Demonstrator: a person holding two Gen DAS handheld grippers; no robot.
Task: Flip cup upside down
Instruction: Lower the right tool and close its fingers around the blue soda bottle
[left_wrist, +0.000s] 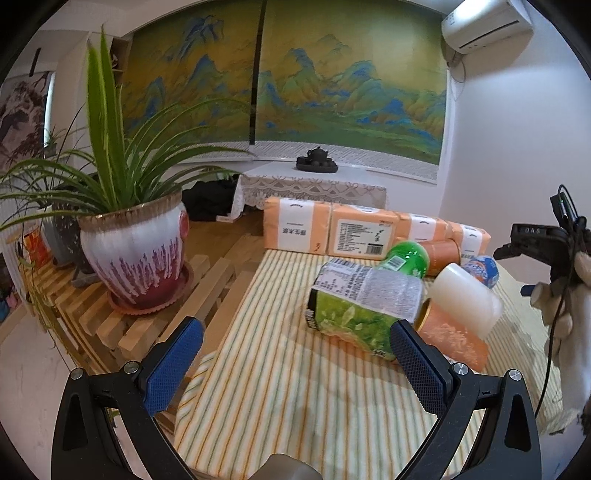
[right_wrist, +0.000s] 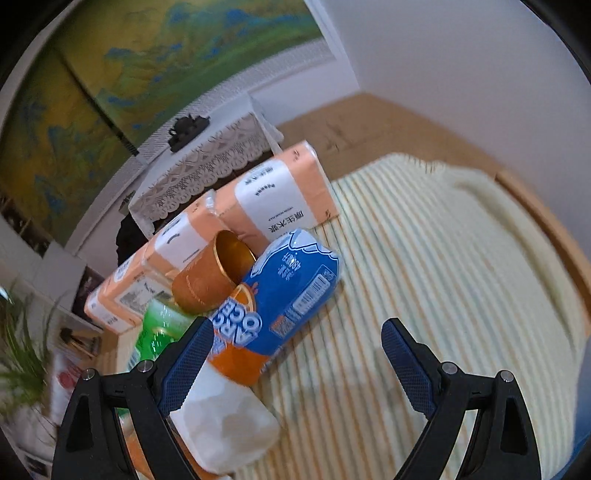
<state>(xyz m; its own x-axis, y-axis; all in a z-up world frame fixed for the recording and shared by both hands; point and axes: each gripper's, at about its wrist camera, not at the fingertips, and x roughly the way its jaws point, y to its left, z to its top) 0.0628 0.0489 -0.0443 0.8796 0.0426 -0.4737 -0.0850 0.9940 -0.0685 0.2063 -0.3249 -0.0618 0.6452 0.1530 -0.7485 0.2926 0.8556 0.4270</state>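
**Inspector:** Claw status first. Left claw (left_wrist: 295, 363) stands with its blue pads wide apart, nothing between them, hanging above the striped cloth (left_wrist: 295, 387) on the table. Right claw (right_wrist: 297, 360) is likewise spread and empty; its left pad sits just beside a white cylinder (right_wrist: 225, 424).

**Clerk:** And the cup?

**Inspector:** Copper-coloured cup (right_wrist: 212, 275), lying tilted on its side among clutter. Its mouth faces up and right in the right wrist view. It leans against the tissue packs (right_wrist: 258, 199) behind it and touches the blue packet (right_wrist: 291, 295) in front. A green bottle (right_wrist: 157, 332) lies just beside its base. From the left wrist camera only a sliver of it (left_wrist: 441, 249) shows behind the bottle.

**Clerk:** Handling?

**Inspector:** My judgement: a light, stiff cup, likely thin metal or coated paper, with a smooth wall that could slip under a weak pinch. Best hold is across the body near the middle, one pad on each side. The rim looks thin; squeezing there may deform it. The neighbours crowd it closely, so the packet may be nudged on approach.

**Clerk:** Progress?

**Inspector:** Cup not yet gripped; flip not begun.
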